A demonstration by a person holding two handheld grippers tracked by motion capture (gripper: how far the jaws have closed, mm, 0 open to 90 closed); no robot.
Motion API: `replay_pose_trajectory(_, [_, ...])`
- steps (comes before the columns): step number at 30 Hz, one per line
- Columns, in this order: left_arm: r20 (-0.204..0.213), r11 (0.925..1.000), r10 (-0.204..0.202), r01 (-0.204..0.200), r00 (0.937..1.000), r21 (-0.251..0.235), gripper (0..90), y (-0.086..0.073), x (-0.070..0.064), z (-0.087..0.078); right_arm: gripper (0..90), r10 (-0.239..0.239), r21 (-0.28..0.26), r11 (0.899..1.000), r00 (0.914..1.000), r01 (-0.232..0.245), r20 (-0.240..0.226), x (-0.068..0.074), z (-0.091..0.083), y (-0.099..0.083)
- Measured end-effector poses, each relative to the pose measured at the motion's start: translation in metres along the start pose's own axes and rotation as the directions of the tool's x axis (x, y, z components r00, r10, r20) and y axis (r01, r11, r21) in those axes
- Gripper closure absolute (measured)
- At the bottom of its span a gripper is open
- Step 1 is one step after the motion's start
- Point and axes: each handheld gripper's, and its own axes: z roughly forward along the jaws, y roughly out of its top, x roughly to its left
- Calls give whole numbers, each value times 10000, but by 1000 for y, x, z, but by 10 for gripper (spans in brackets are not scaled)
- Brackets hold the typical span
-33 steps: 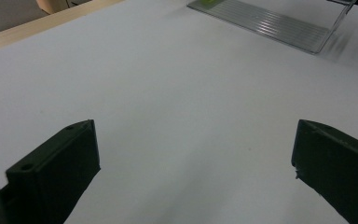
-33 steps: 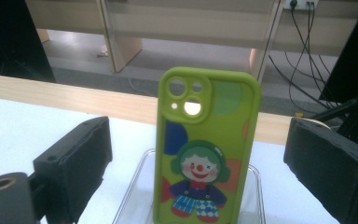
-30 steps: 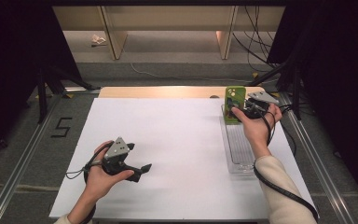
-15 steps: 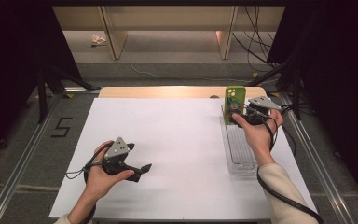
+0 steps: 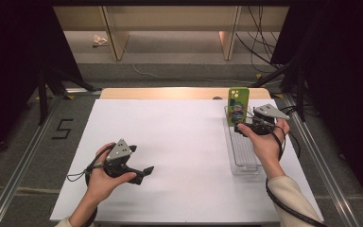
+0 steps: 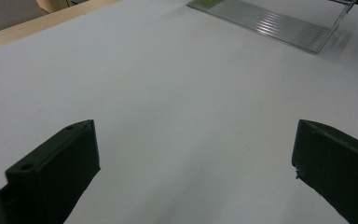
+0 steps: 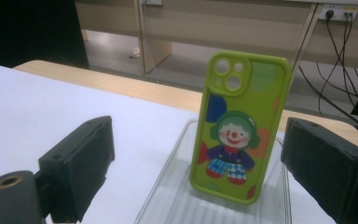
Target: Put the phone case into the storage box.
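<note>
Since a second ago the right gripper point(image 5: 246, 124) has drawn back toward the person, off the green phone case point(image 5: 237, 106). Case stands upright at the far end of the clear ribbed tray point(image 5: 244, 161). Right jaws spread wide, case between them but farther off, untouched. Left gripper point(image 5: 144, 171) unmoved on the white table point(image 5: 179, 142), jaws wide apart, holding nothing.
</note>
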Motion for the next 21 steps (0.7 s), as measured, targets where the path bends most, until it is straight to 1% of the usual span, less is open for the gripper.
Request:
replay_pose_trajectory(6, [-3, 10000, -16, 16, 10000, -2, 4, 0, 0, 0, 111, -97, -52, 9999, 9998, 95, -198, 1, -9, -2])
replay_pose_trajectory(11, [2, 10000, -21, 21, 10000, -28, 4, 0, 0, -1, 112, -11, -81, 10000, 9987, 7, -511, 5, -18, -6])
replay_pose_trajectory(16, [-5, 10000, -30, 30, 10000, -9, 4, 0, 0, 0, 112, -143, -133, 9998, 9972, 134, -738, 10, -25, -10])
replay_pose_trajectory(21, [-7, 10000, -47, 47, 10000, -19, 4, 0, 0, 0, 114, -196, -233, 9996, 9939, 172, -1087, 13, -32, -14])
